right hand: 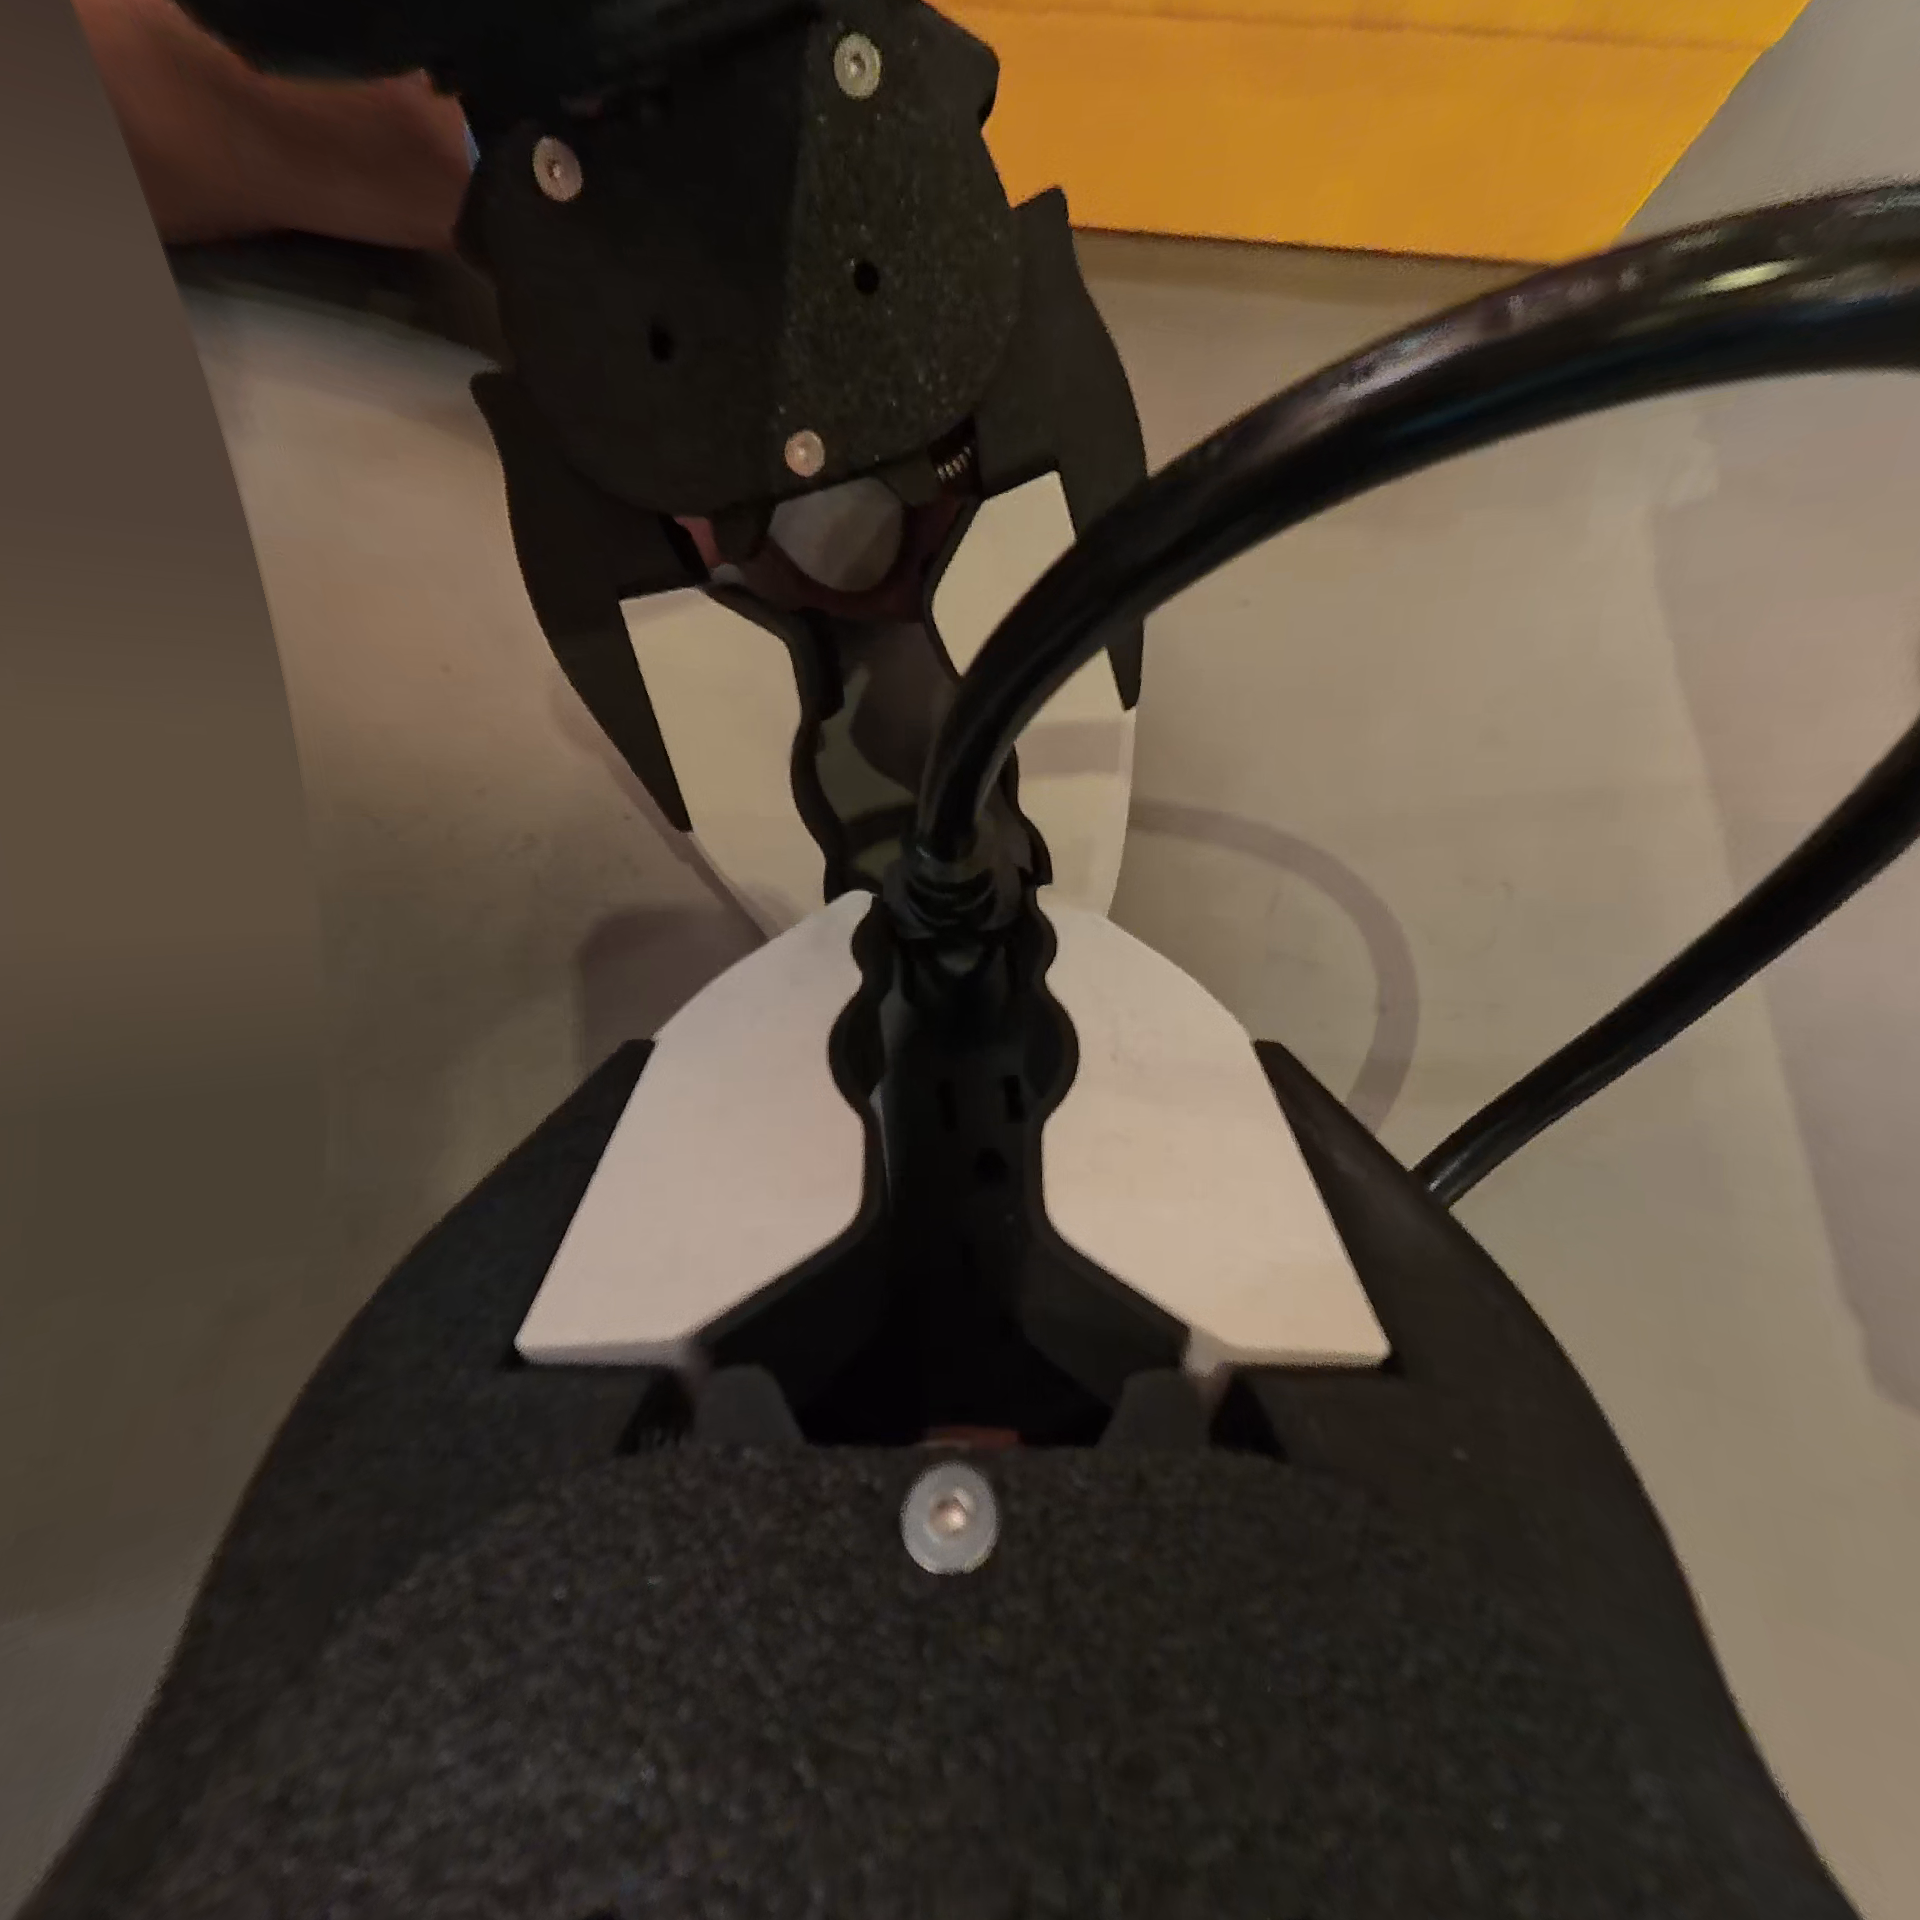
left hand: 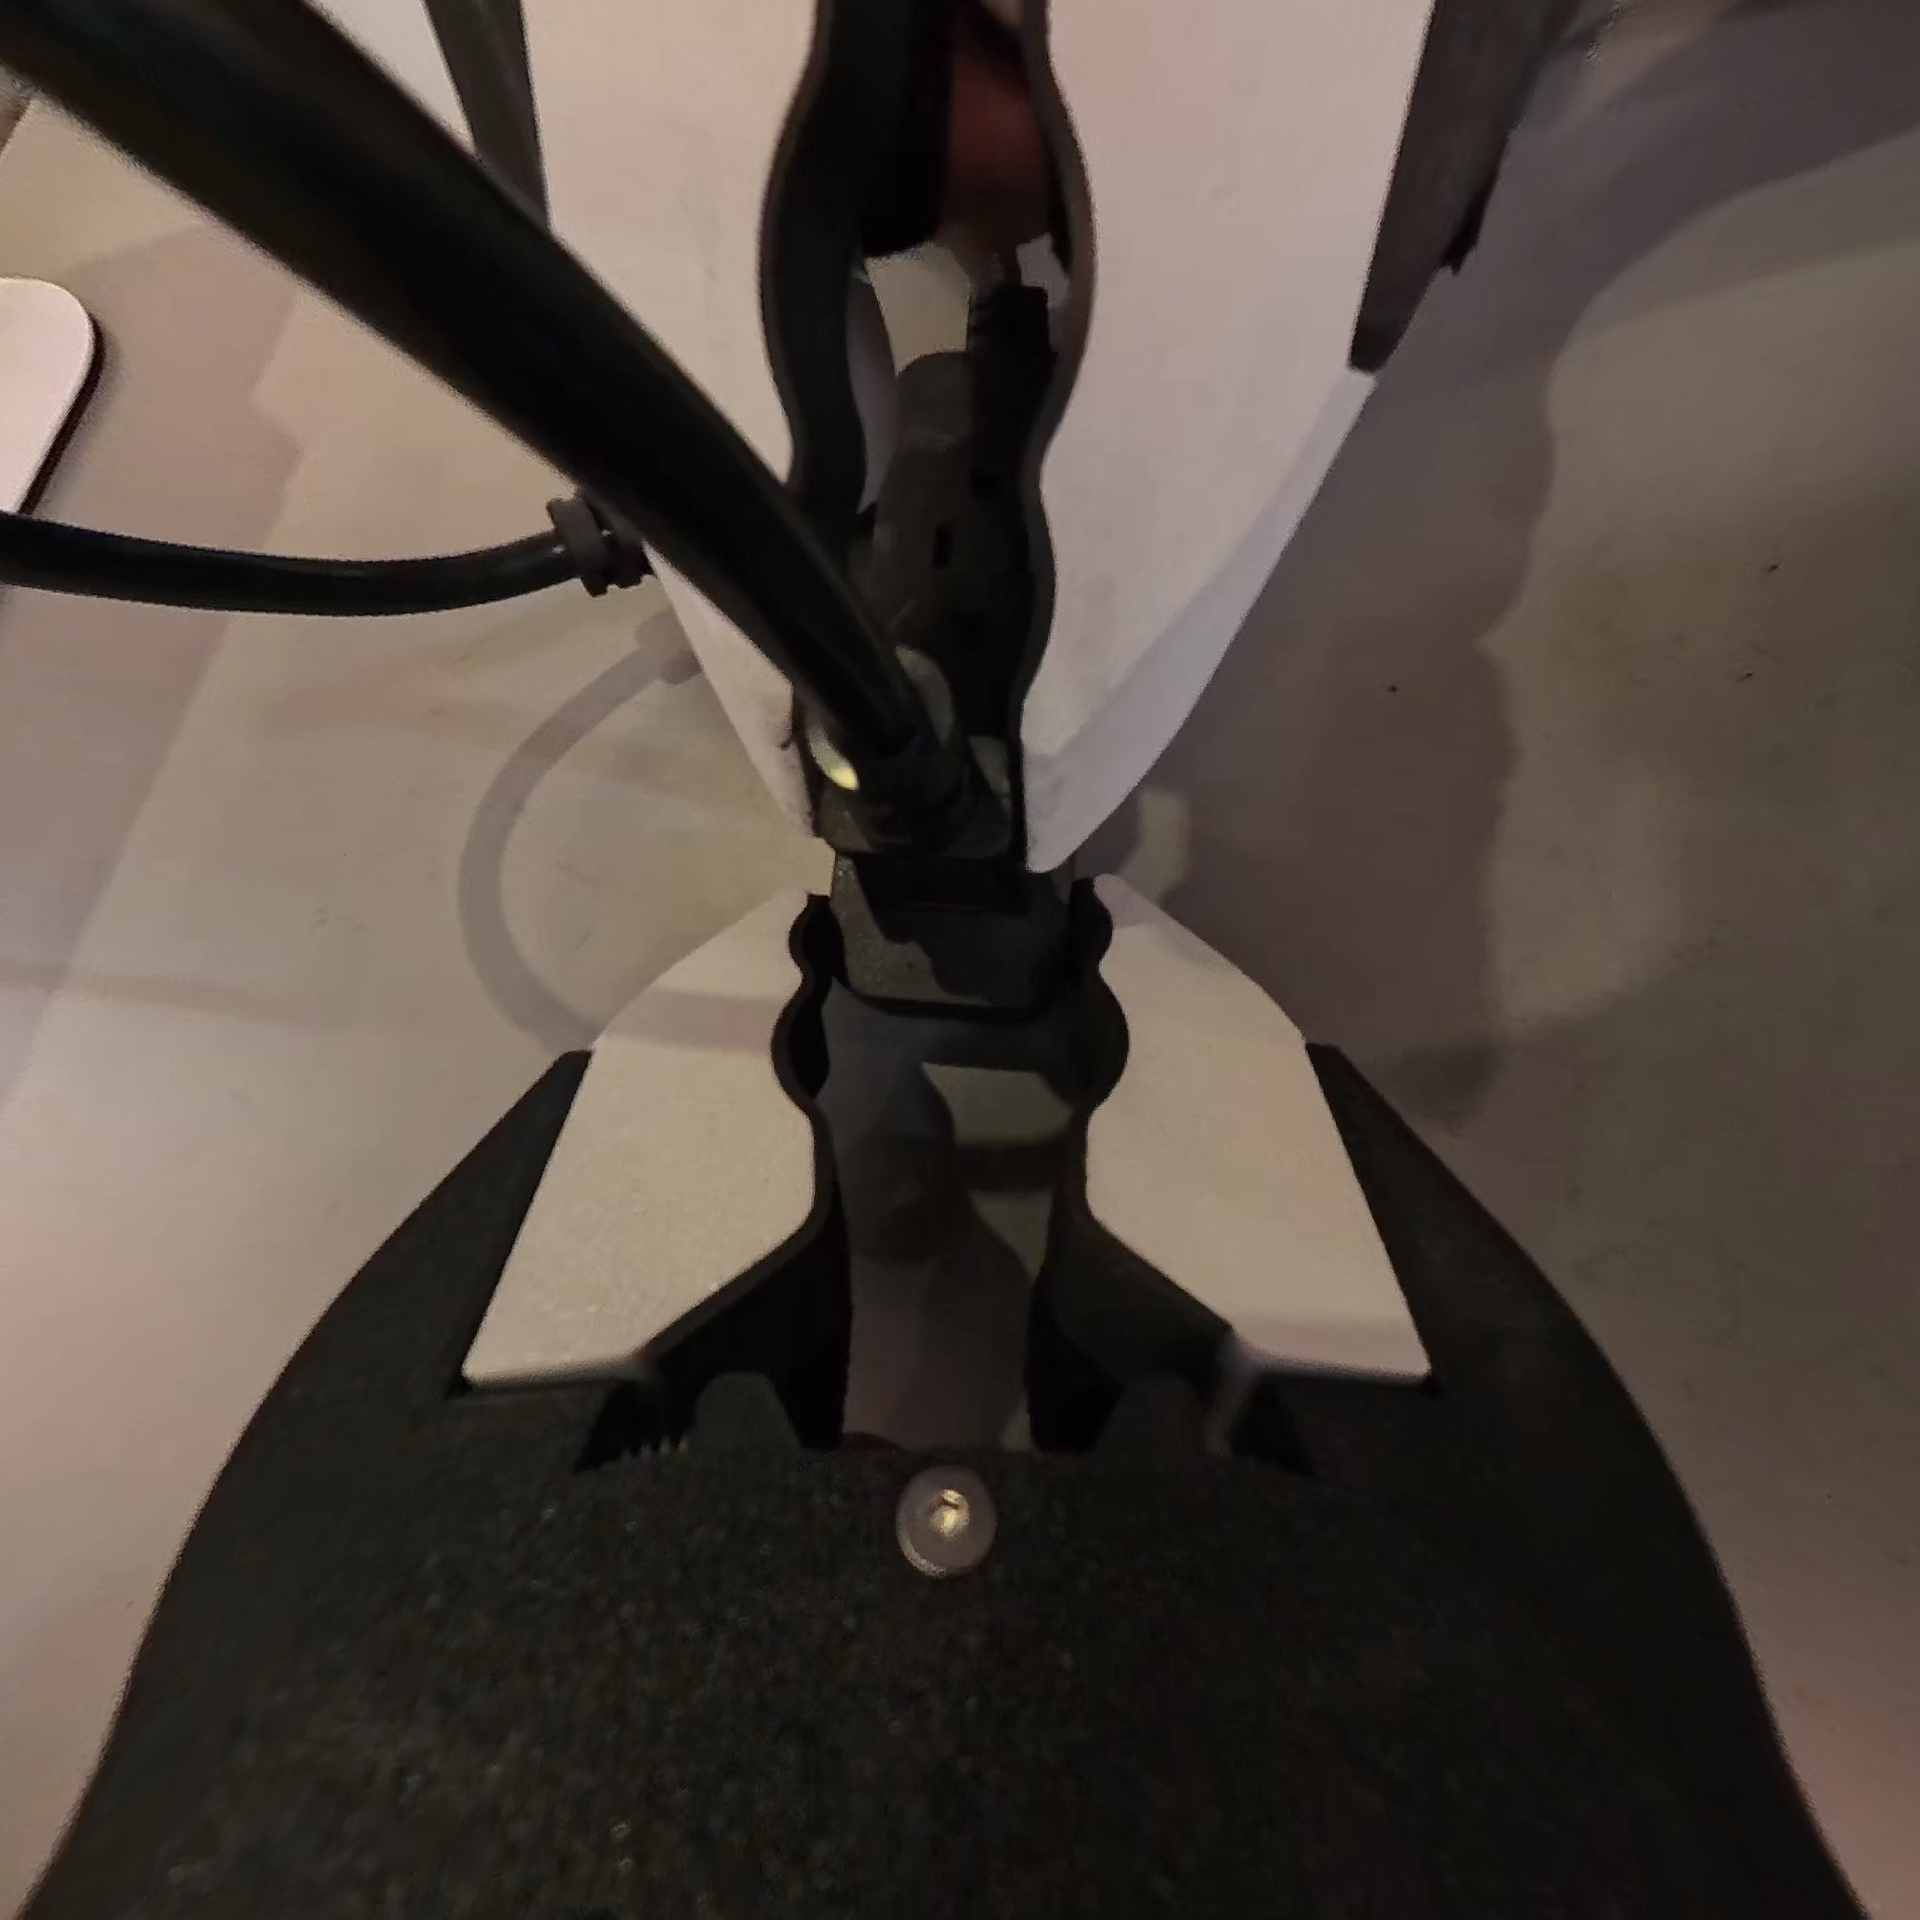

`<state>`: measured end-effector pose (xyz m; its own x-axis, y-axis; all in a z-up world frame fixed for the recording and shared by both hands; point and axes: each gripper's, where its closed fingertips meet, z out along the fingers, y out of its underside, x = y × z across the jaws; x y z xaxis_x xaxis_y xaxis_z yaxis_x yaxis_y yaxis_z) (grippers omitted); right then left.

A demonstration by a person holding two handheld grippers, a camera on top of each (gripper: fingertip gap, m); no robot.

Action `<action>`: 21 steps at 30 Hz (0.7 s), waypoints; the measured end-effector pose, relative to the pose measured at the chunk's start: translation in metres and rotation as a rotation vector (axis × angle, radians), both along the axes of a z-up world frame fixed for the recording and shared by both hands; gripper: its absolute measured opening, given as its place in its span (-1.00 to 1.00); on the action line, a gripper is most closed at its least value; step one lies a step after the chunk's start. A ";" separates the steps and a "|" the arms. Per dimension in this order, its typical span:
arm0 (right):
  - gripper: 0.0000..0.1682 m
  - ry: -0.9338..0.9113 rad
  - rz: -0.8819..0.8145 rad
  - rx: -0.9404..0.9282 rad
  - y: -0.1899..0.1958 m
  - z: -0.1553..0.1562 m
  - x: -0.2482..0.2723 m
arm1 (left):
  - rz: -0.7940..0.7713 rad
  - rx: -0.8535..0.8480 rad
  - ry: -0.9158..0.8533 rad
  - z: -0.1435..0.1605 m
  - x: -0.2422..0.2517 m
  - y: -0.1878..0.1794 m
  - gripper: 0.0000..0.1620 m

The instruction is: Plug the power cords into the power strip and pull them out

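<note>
My left gripper (left hand: 940, 920) is shut on a black plug (left hand: 935, 961) at its fingertips. A thick black cord (left hand: 468, 312) leaves the plug and curves up to the left. My right gripper (right hand: 951, 930) is shut on the black power strip (right hand: 977, 1122), whose outlet slots show between the fingers. The two grippers face each other tip to tip above the table. The plug (right hand: 940, 899) meets the strip at the fingertips. Small metal glints show at the joint. I cannot tell how deep the prongs sit. The strip also shows in the left wrist view (left hand: 956, 540).
A second black cord (left hand: 312, 566) with a grey tie lies on the pale table (left hand: 1558, 831) at left. A white flat object (left hand: 42, 395) sits at the left edge. A yellow box (right hand: 1351, 125) stands behind. A person's hand (right hand: 260, 145) holds the left gripper. Some 4 cm of space lies between my two pairs of fingers.
</note>
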<state>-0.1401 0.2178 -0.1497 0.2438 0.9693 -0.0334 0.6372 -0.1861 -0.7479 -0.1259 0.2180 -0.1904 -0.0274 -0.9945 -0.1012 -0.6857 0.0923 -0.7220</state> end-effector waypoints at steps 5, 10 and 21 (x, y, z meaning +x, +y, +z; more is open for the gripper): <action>-0.72 -0.057 -0.014 -0.048 -0.004 -0.004 0.008 | -0.008 -0.021 0.002 0.000 0.001 -0.002 -0.45; -0.68 -0.097 -0.016 -0.040 -0.003 -0.020 0.008 | -0.008 -0.021 0.000 0.000 0.001 -0.002 -0.46; -0.71 -0.134 0.024 0.078 -0.001 -0.019 0.006 | 0.005 -0.019 -0.002 0.000 -0.001 -0.001 -0.46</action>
